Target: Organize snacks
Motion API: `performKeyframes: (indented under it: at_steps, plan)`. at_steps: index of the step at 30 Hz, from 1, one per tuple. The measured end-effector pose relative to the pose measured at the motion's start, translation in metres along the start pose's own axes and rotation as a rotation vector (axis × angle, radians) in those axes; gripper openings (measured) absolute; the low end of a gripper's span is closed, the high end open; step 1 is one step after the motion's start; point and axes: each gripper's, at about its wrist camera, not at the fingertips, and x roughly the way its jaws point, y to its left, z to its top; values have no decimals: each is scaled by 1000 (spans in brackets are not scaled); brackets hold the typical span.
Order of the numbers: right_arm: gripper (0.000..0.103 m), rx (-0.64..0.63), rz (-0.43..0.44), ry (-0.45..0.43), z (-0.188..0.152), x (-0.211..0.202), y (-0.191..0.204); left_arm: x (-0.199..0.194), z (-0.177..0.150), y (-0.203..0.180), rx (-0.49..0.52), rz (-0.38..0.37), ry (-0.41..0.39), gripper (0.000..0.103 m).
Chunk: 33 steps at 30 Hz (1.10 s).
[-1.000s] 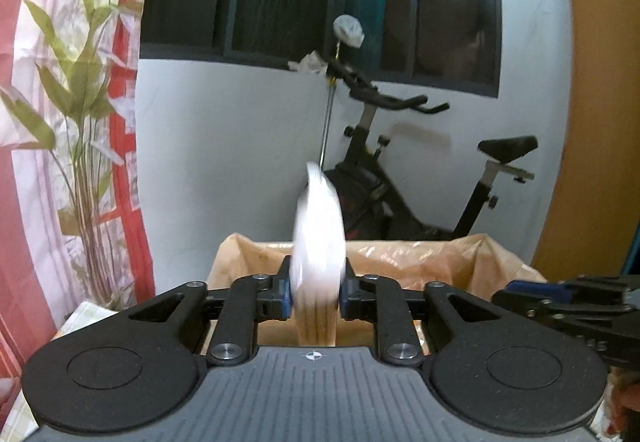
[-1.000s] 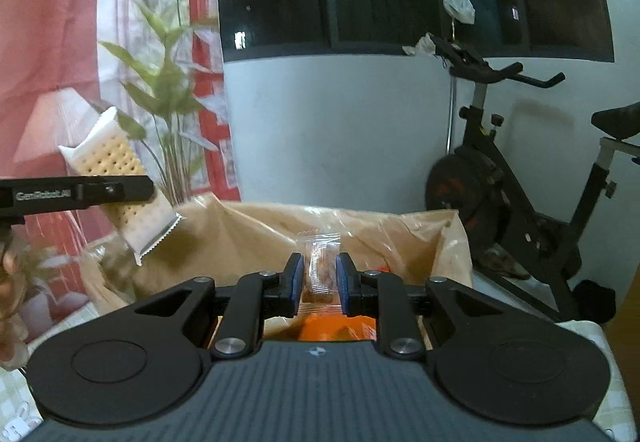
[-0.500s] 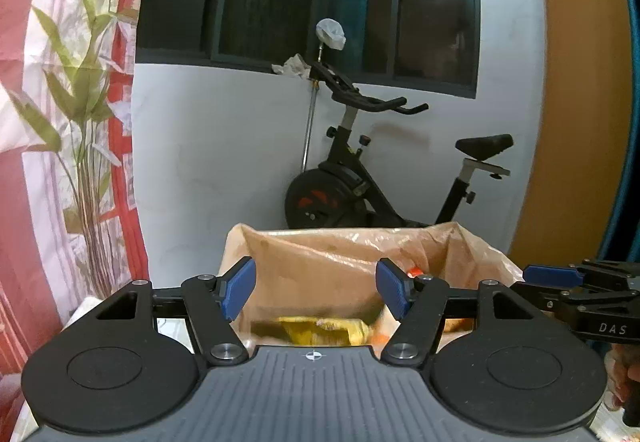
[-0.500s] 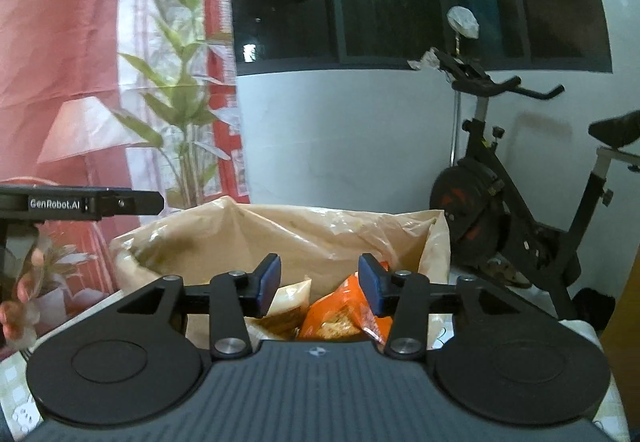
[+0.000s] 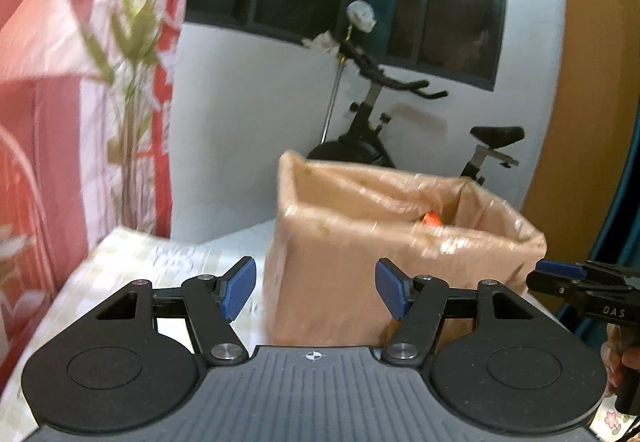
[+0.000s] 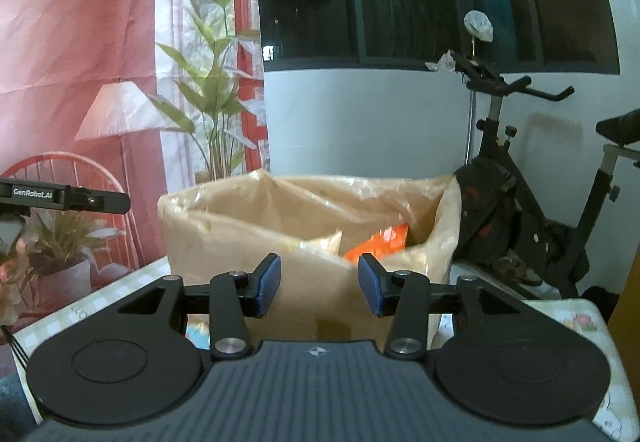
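While both sets of jaws stand spread wide with nothing between their blue pads, the left gripper (image 5: pixel 316 292) and the right gripper (image 6: pixel 319 284) hover just short of the tan cardboard box lined with a crinkled translucent plastic bag (image 6: pixel 280 238). That box sits on the pale checked tabletop (image 5: pixel 160 262), and the snacks show inside it: an orange crinkly packet (image 6: pixel 378 242) leans toward the right inner wall, with a pale yellowish packet (image 6: pixel 324 242) just beside it on the left. From the left wrist view only a sliver of the orange packet (image 5: pixel 431 219) peeks over the rim. A small colourful item lies on the tabletop below the right gripper's left finger, too hidden to identify.

Judging from this, the box already holds part of the load, and more loose snacks probably need fetching. The liner is the main hazard: its loose, raised edges could snag on an open finger moving past, dragging the light box across the cloth or tipping it. The two grippers are close together near the box, so a hasty swing toward the next packet could knock one against the other. The left view is motion-blurred, so fine detail there is uncertain.
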Motion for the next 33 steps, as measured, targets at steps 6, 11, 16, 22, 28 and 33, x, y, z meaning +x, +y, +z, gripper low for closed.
performKeyframes:
  at_steps: [6,11,16,22,28,33]
  plan:
    - [47,29,4,61,-25,3,2,4,-27,19,-62,40,65,67]
    - [47,50,6,110,-46,9,4,9,-44,25,-81,59,106,67]
    - [50,69,1,154,-63,15,3,16,-59,26,-57,83,137,67]
    - [50,79,-11,216,-86,23,1,22,-78,27,-55,86,181,67]
    - [50,109,-10,282,-107,29,-3,31,-94,24,-56,64,236,66]
    - [50,118,22,339,-119,38,6,34,-106,17,-56,45,269,66]
